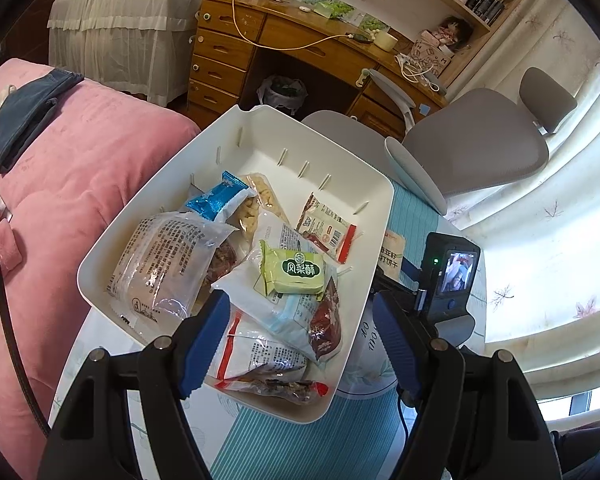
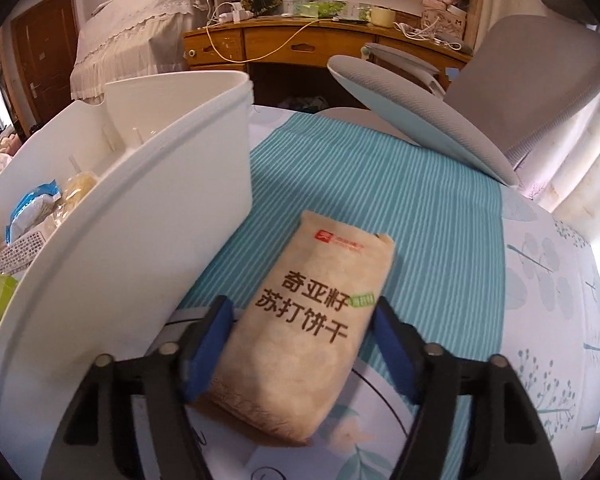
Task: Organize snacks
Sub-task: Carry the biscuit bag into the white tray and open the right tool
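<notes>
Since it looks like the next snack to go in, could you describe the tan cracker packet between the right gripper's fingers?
The tan cracker packet is a matte, paper-look pouch with black Chinese lettering, a small red logo and a green tag. It lies flat on the tablecloth beside the white bin, between the right gripper's blue pads, which touch its sides.

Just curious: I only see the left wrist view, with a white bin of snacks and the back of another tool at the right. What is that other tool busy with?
Observer: The right tool straddles a beige cracker packet, one finger on each side.
Operator: Is the packet in the bin?
Observer: No, it lies flat on the teal striped cloth, just outside the white bin wall.
Operator: Is it squeezed?
Observer: The pads sit right at its sides; whether they press, I cannot tell.
</notes>
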`<state>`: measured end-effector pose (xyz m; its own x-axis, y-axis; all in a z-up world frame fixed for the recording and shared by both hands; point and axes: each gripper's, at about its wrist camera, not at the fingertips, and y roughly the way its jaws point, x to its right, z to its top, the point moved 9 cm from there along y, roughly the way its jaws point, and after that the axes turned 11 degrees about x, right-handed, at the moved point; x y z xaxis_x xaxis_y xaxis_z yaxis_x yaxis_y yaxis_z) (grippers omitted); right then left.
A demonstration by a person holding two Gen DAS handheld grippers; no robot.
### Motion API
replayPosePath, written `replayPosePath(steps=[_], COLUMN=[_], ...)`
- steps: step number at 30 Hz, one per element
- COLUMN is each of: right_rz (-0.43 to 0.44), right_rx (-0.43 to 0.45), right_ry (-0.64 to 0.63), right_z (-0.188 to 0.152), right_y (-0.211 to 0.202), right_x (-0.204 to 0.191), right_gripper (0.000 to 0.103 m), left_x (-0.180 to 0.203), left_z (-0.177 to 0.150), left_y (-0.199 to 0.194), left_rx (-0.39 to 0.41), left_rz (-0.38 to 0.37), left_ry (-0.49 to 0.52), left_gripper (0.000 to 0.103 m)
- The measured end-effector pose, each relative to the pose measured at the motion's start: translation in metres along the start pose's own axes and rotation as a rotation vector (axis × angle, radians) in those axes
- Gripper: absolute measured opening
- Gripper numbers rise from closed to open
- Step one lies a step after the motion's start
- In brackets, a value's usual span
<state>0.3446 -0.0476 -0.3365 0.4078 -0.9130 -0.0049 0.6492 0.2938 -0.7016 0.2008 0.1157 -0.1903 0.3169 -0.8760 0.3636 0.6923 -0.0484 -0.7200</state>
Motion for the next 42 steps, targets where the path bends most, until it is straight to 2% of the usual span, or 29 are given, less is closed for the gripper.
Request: replayPosePath(steps=[8,10,16,22,25,33,36,42], right_rz=[-0.003,0.018,0.024,-0.016,-0.018,-0.031,0.021,0.114], right_rx=[-0.057,-0.077,-0.124,-0.165,-0.150,-0.017,0.045,0.061], right_ry=[0.040,0.091,0.250,0.432,0.521,0.565,0.570,0.522], right_z=[-0.016,-0.022,-0.042,-0.053,-0.049,-0.007,0.012,0.034], right_y=[-0.016,-0.025,-0.055,-0.087,-0.110,-0.153,-0.160,-0.160], right_x=[0.009,0.012,0.018,0.016,0.004,-0.041,-0.068,-0.125], right_gripper=[0.063,0.059,0.059,0.059,0.059,0.059,0.059,0.059], left_x=[-0.002,-0.002,0.004,0.001,-0.008,-0.038,-0.049,-0.055], left_z=[-0.009,-0.013,-0.019,-0.030,-0.034,-0.030,-0.027,-0.005], left_y=[0.004,0.006,0.014,0.017,0.015,0.004,0.002,-0.021], left_rx=[-0.035,-0.047,-0.102,-0.196,-0.254,-0.329,-0.359,-0.375], left_rz=[0.019,0.015,-0.045,-0.117,-0.139,-0.176,-0.176,-0.183], left_ry=[0.012,0.022,0.077,0.149,0.198,0.327,0.364,0.421], left_gripper=[0.073,0.073,0.073,0.073,0.073,0.073,0.073,0.073])
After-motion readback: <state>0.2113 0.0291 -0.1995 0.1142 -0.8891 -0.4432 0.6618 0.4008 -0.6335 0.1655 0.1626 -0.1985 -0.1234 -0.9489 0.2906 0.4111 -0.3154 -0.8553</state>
